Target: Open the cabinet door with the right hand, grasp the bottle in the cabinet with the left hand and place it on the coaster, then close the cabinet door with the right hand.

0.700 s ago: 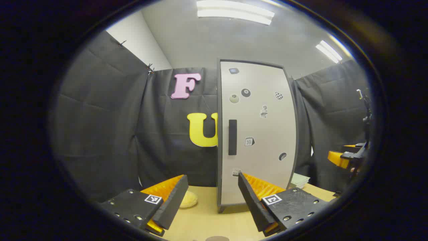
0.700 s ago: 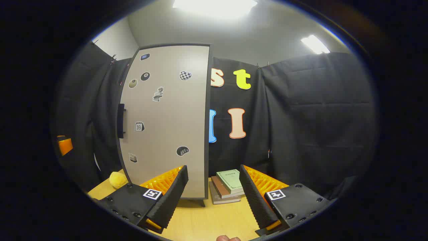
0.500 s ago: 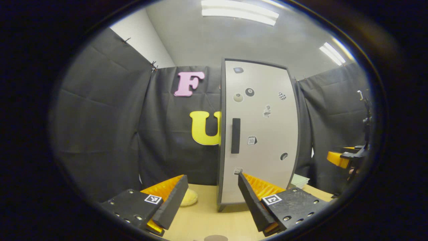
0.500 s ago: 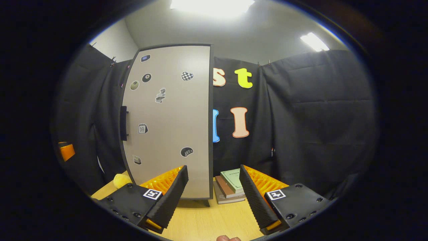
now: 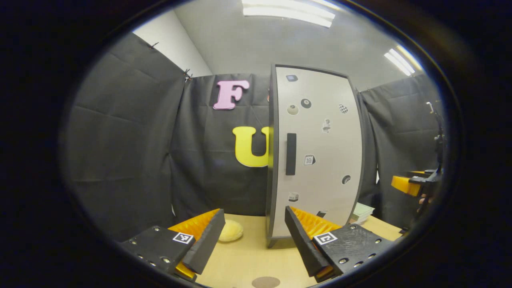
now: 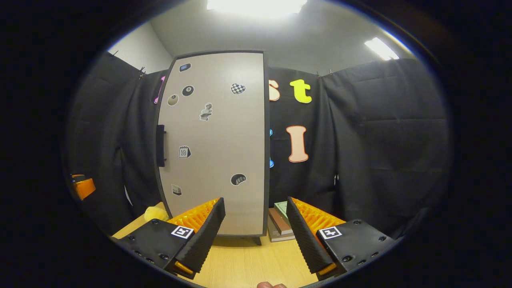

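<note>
A tall grey cabinet [image 5: 320,152] [image 6: 216,140] stands on the wooden table with its door shut; a black vertical handle [image 5: 291,154] [image 6: 161,145] sits near the door's left edge. The bottle is hidden behind the door. A round brown coaster [image 5: 265,282] lies on the table just below my left gripper [image 5: 253,240], which is open and holds nothing. My right gripper [image 6: 256,234] is open too, some way in front of the cabinet. In the left gripper view the right gripper [image 5: 408,184] shows far right.
A yellow sponge-like lump [image 5: 231,231] [image 6: 155,214] lies on the table left of the cabinet. A small stack of books [image 6: 280,224] [image 5: 362,211] rests to the cabinet's right. Black cloth walls close in the table on all sides.
Both views have shifted: the cabinet sits a little further right in each. The coaster shows more fully at the bottom of the left gripper view. Both grippers stay open.
</note>
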